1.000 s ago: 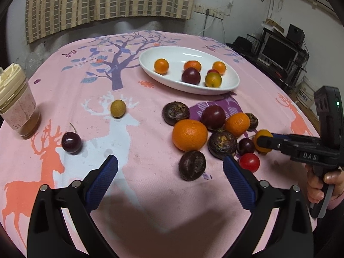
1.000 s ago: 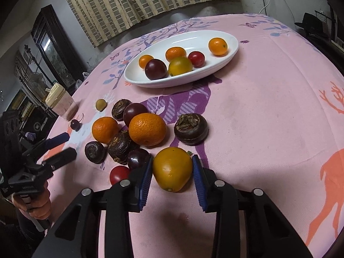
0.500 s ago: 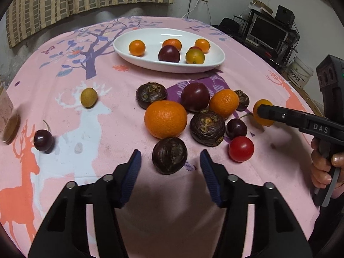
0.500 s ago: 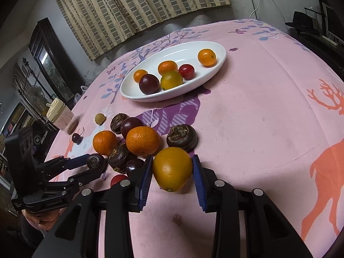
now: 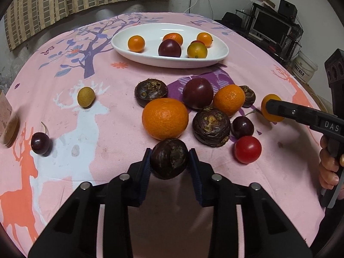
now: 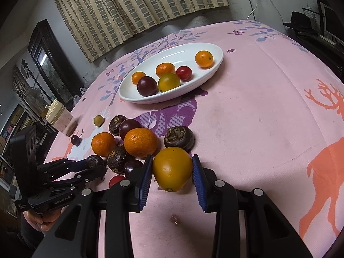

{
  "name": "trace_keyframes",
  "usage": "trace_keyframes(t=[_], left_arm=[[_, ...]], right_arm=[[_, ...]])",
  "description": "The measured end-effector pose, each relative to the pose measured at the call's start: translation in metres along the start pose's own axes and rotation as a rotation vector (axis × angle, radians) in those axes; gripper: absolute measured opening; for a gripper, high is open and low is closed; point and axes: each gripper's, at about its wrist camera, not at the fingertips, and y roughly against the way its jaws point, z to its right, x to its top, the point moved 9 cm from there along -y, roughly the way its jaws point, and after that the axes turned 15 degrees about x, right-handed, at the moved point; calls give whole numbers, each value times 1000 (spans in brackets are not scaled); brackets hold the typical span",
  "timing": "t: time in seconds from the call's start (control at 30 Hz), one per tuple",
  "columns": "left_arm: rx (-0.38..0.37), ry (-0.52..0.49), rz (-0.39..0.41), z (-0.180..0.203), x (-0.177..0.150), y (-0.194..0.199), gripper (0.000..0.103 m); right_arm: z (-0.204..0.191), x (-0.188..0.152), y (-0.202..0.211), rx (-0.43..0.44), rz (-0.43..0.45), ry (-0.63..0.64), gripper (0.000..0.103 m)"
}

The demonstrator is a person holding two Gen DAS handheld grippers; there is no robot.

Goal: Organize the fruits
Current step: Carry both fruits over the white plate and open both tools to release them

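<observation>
A dark brown, knobbly water chestnut [image 5: 169, 158] sits clamped between the blue pads of the left claw [image 5: 169, 161], low over the pink deer-printed cloth of the tabletop [image 5: 107, 129], just in front of a large orange mandarin [image 5: 165, 118]. A yellow-orange, smooth-skinned round fruit [image 6: 172, 168] is pinched between the pads of the right claw [image 6: 172, 172], at the near edge of the loose pile.

That pile lies between the two claws: a second, smaller orange mandarin [image 5: 229, 100], a dark purple plum [image 5: 198, 93], three more brown water chestnuts, a dark cherry [image 5: 242, 127] and a red cherry tomato [image 5: 247, 149], most of them touching a neighbour. Well apart to the left lie a small tan longan [image 5: 86, 97] and a stemmed dark cherry [image 5: 40, 143].

Farther back stands a white oval ceramic dish [image 5: 215, 59] holding three small orange fruits, a purple plum, a yellow-orange fruit and a red cherry tomato. A lidded jar [image 6: 61, 118] stands at the cloth's left edge.
</observation>
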Motion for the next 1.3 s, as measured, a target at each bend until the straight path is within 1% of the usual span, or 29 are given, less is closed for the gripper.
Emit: trace_keyframes(t=[0.1, 0.13, 0.2, 0.27, 0.33, 0.43, 0.5, 0.57, 0.63, 0.73, 0.8, 0.87, 1.0, 1.03, 1.07, 1.1, 1.13, 1.17, 1.23, 1.27, 1.3], left_arm=[[0, 12, 3, -3, 0, 2, 34], [3, 18, 7, -4, 0, 4, 34], [17, 22, 34, -6, 4, 11, 34], [5, 17, 59, -7, 12, 20, 33], [-25, 19, 82, -8, 34, 30, 33], [-56, 32, 116, -13, 73, 39, 32], [-50, 37, 135, -16, 100, 37, 32], [-35, 47, 143, -18, 127, 29, 32], [-16, 58, 133, -20, 153, 11, 32], [28, 57, 96, -22, 178, -24, 32], [51, 64, 76, -25, 188, -44, 32], [55, 77, 50, -27, 195, -61, 32], [64, 62, 23, -26, 196, -80, 32], [73, 57, 18, -26, 196, -83, 32], [90, 57, 20, -27, 195, -84, 38], [105, 59, 23, -28, 194, -82, 52], [113, 64, 30, -30, 194, -79, 57], [109, 73, 43, -32, 193, -71, 63], [98, 89, 62, -37, 188, -54, 71], [100, 100, 69, -41, 184, -45, 81], [97, 124, 84, -46, 178, -33, 87]], right_arm=[[-2, 3, 2, 9, 18, 5, 37], [-7, 7, 6, 14, 44, 32, 37], [-16, 15, 10, 46, 75, 60, 37], [-24, 28, 10, 75, 97, 71, 37], [-27, 49, 7, 66, 122, 80, 37], [-19, 89, -1, 25, 180, 74, 37], [-9, 112, -14, 12, 196, 56, 37], [3, 131, -28, -8, 208, 51, 37], [15, 142, -43, -35, 203, 54, 37], [28, 147, -60, -37, 173, 26, 37], [35, 149, -70, -45, 155, 29, 37], [38, 149, -77, -62, 138, 47, 37], [38, 149, -86, -54, 118, 53, 38], [38, 149, -87, -58, 114, 60, 41], [37, 149, -85, -63, 120, 70, 54], [36, 150, -81, -64, 127, 75, 57], [32, 151, -75, -61, 138, 86, 57], [27, 152, -70, -57, 143, 100, 57], [13, 152, -57, -57, 155, 145, 57], [5, 150, -52, -55, 153, 168, 58], [-2, 149, -49, -49, 147, 187, 59]])
